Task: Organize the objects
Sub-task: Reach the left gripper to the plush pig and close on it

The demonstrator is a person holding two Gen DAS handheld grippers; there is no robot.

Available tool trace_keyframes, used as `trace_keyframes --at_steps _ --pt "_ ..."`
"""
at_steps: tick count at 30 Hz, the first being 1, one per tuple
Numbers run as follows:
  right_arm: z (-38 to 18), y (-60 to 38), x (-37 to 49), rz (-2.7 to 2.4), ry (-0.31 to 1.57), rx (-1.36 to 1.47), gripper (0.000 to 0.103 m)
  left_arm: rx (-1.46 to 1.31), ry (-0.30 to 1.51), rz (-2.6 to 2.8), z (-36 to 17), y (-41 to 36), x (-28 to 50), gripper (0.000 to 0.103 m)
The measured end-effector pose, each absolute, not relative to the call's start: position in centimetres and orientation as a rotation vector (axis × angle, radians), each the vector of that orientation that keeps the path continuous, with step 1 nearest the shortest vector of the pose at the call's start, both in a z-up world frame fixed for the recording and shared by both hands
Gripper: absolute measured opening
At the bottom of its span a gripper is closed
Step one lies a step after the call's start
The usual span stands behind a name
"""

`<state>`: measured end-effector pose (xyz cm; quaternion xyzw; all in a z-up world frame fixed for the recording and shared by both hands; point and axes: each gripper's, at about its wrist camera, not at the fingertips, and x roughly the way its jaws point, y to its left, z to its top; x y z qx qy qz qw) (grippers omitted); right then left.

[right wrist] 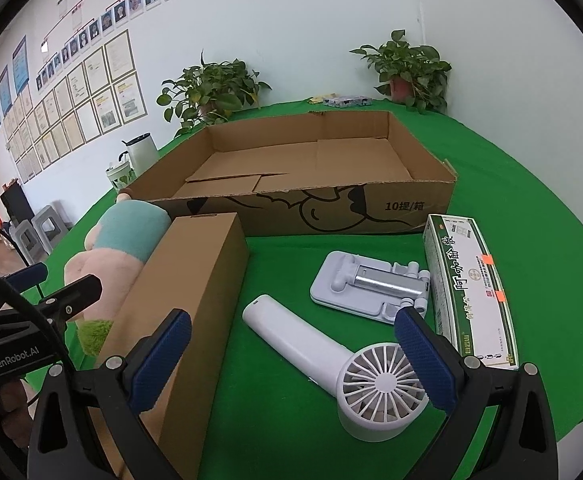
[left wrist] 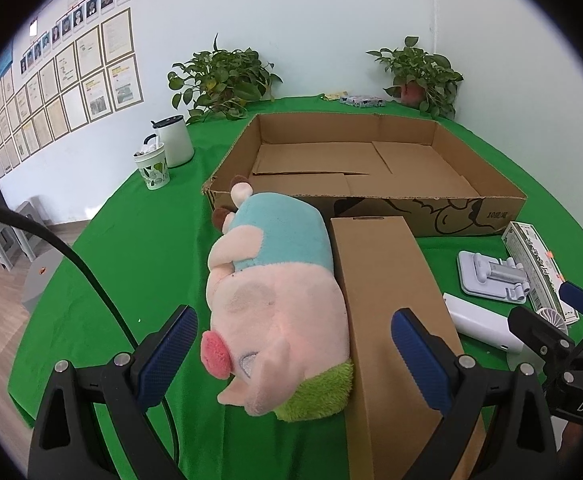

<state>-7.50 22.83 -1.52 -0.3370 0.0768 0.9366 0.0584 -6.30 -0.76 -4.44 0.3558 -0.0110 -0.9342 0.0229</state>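
Plush pig [left wrist: 279, 308] lies against a closed brown carton [left wrist: 391, 320], between the left gripper's [left wrist: 291, 360] spread jaws. Right gripper [right wrist: 291, 360], jaws also apart, hovers over a white handheld fan [right wrist: 331, 360].

Cardboard tray [right wrist: 405, 206] front wall, right of frame centre: "10提/箱"
Left gripper [right wrist: 31, 276] body, lower left of right wrist view: "GenRobot.AI"
Green-and-white medicine box [right wrist: 469, 288], right side: large Chinese characters, not clearly readable
Wall certificates [right wrist: 91, 92], upper left: too small to read

Plush pig [right wrist: 111, 256] half hidden behind brown box [right wrist: 183, 300] — box's near end cut off.
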Motion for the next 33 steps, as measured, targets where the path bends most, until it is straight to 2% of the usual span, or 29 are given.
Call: trace_keyframes --at_steps 17,24,28,31,33 --pt "-1.4 22.9 -7.6 2.819 0.205 -1.007 0.102 1.107 0.007 -2.908 -4.1 -1.5 -6.3 0.098" --pt "-1.3 22.7 -8.3 2.813 0.135 -1.006 0.102 1.215 0.226 -2.938 -4.9 -4.6 -7.2 0.098" --pt "-0.7 22.3 -8.3 2.865 0.090 -0.967 0.102 1.313 0.248 -2.894 -7.1 -5.6 -8.0 0.098" --pt "0.1 21.3 -8.1 2.944 -0.014 -0.899 0.102 1.382 0.375 -2.907 -8.6 -6.2 -8.3 0.097" --pt "0.7 20.6 -8.1 3.010 -0.083 -0.869 0.102 1.395 0.443 -2.935 -9.3 -6.6 -8.4 0.092"
